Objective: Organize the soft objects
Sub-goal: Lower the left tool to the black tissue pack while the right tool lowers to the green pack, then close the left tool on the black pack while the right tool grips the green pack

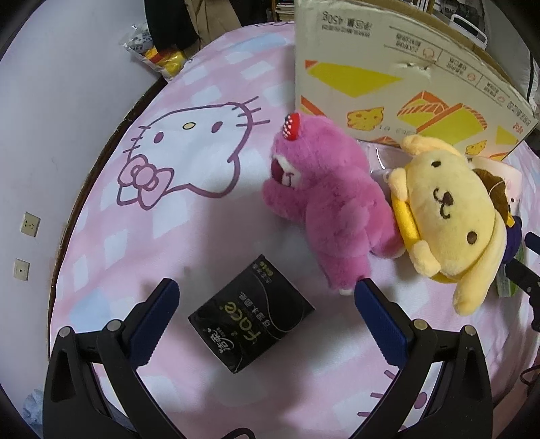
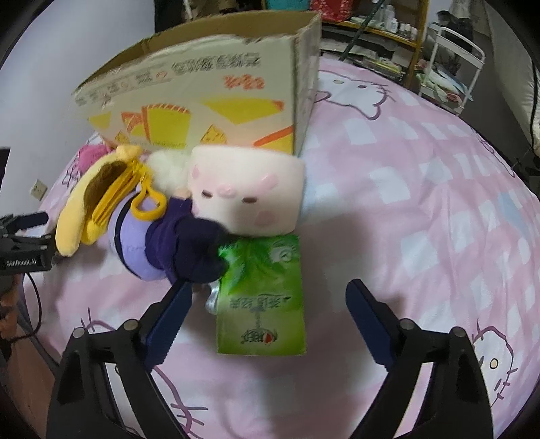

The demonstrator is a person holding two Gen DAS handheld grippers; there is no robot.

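On the pink bed sheet (image 1: 101,236) lie a fuzzy pink plush bear (image 1: 324,202) and a yellow plush dog (image 1: 452,209), side by side. A black tissue pack (image 1: 251,315) rests between the fingers of my left gripper (image 1: 266,290), which is open and not touching it. My right gripper (image 2: 268,290) is open over a green tissue pack (image 2: 266,304), its pads clear of the pack. Beyond it are a cream block-shaped plush (image 2: 246,192), a purple plush (image 2: 158,246) and the yellow plush dog (image 2: 94,202).
A tall cardboard box (image 1: 398,77) with yellow and orange print stands open-topped behind the toys, also in the right wrist view as the cardboard box (image 2: 209,98). A wall (image 1: 50,118) borders the bed's left side. Shelves (image 2: 388,30) stand beyond the bed.
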